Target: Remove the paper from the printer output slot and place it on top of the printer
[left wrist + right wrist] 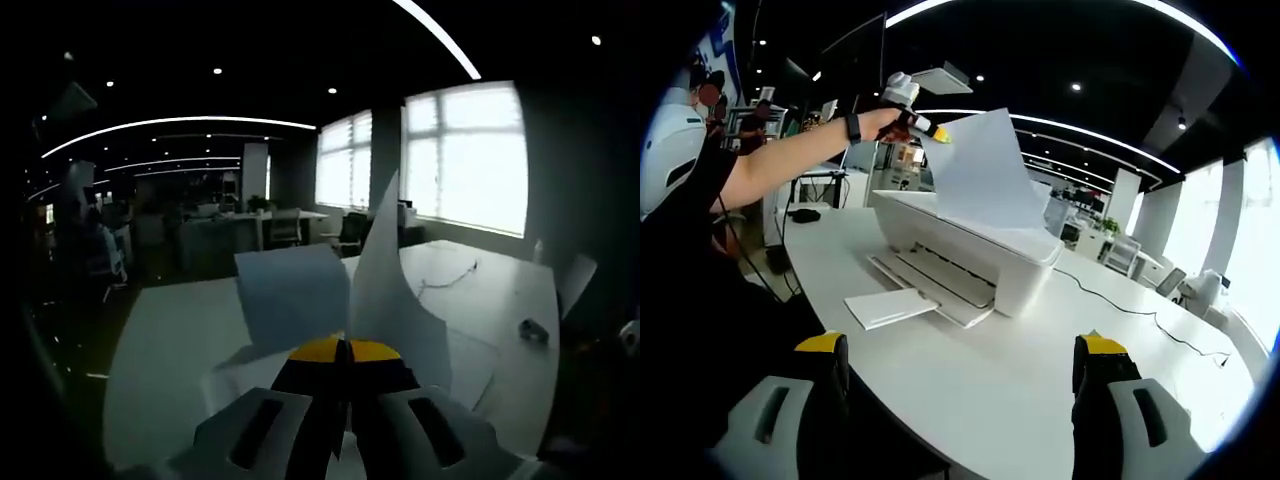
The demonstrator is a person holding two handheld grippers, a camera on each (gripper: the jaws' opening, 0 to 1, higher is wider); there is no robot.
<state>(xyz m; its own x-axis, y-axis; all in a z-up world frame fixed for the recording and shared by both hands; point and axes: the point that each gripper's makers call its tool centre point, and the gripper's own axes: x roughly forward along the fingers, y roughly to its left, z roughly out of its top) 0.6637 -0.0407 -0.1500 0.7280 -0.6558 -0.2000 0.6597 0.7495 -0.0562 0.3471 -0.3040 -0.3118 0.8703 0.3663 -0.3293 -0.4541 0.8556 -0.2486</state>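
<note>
Here, in the left gripper view, the left gripper (343, 352) pinches a sheet of paper (395, 290) upright above the printer (470, 365). In the right gripper view, the right gripper (960, 365) hangs wide apart near the table (1020, 390), paper raised over the printer.

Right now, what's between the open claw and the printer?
In the right gripper view, only bare white table lies between the right claw and the printer.

Dim open office: bright windows (465, 160), curved ceiling light strips (175, 124), white desks (1040, 380).
</note>
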